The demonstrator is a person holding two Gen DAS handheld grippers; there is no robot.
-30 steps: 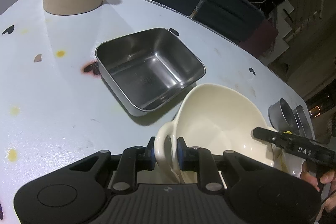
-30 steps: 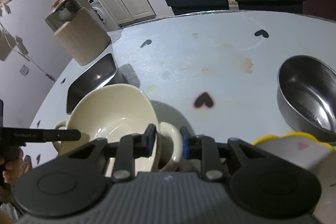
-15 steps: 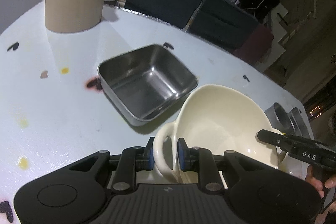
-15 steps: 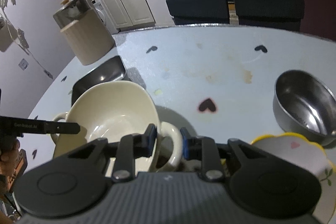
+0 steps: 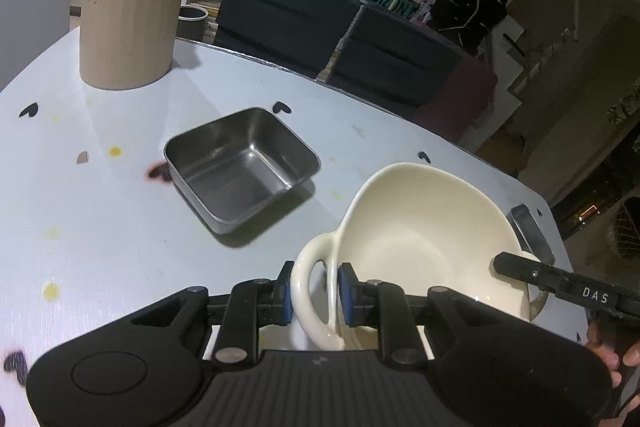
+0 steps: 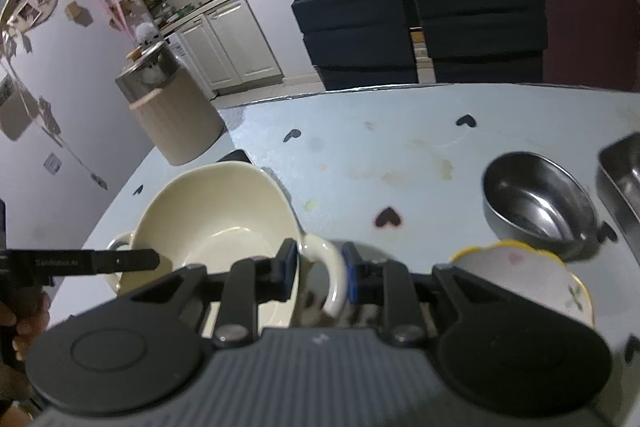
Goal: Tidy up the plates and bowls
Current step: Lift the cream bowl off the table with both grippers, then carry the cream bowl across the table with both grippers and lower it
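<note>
Nearest, each hand-held gripper is clamped on one loop handle of the cream two-handled bowl [image 5: 432, 235]: left hand-held gripper [image 5: 314, 293], right hand-held gripper [image 6: 318, 273]. Both angle steeply downward, holding it above the tabletop [image 5: 120, 227] near its front edge. Uneven lifting could tilt it and twist a glazed handle free, dropping it onto the scalloped dish [image 6: 520, 279]. Beyond sits the square steel pan [image 5: 240, 167].

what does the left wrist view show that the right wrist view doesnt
Only the left wrist view shows the whole square stainless steel tray on the table.

Only the right wrist view shows the round stainless steel bowl and the yellow-rimmed scalloped plate.

Both show the cream two-handled ceramic bowl, the left gripper shut on one handle and the right gripper shut on the other, and the beige ribbed canister with the steel pot.
</note>
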